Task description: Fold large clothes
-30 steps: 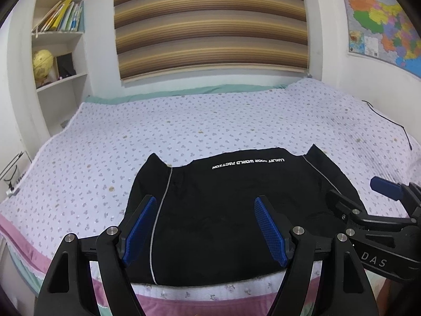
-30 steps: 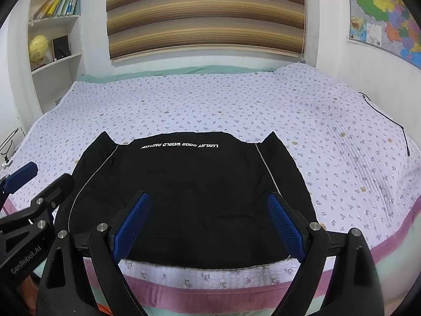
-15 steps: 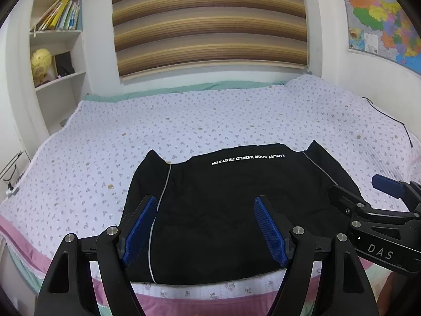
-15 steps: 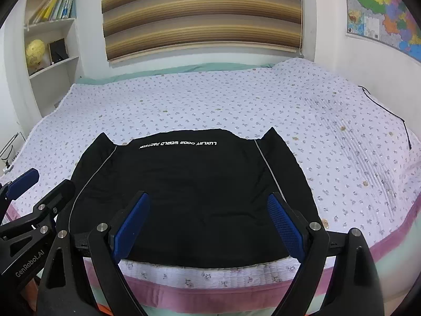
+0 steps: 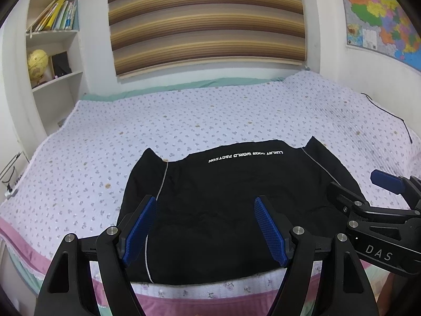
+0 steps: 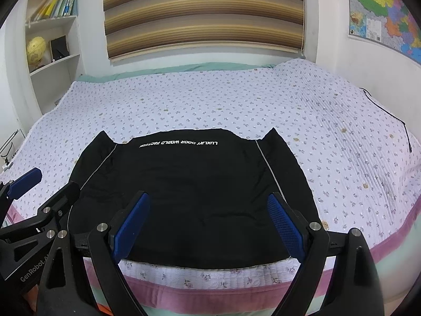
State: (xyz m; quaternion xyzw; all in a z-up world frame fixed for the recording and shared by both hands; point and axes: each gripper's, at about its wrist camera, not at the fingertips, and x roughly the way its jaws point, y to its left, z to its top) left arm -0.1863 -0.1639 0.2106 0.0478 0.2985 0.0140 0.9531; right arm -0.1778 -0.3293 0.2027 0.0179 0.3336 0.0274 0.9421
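A black garment (image 5: 236, 184) (image 6: 184, 179) lies flat near the front edge of the bed, with white lettering along its far edge and a thin grey piping line down each side. My left gripper (image 5: 204, 202) (image 6: 55, 181) hovers open over the garment's near left part, with nothing between its blue pads (image 5: 139, 226). My right gripper (image 6: 208, 198) (image 5: 355, 184) hovers open over the near right part, its pads (image 6: 285, 226) also bare. Neither gripper touches the cloth.
The bed (image 5: 131, 137) (image 6: 342, 144) has a lilac flowered quilt with a pink border at the front. A black cable (image 5: 389, 113) lies at its right edge by the wall. A bookshelf with a yellow globe (image 5: 38, 63) stands at the left, and a striped blind hangs behind.
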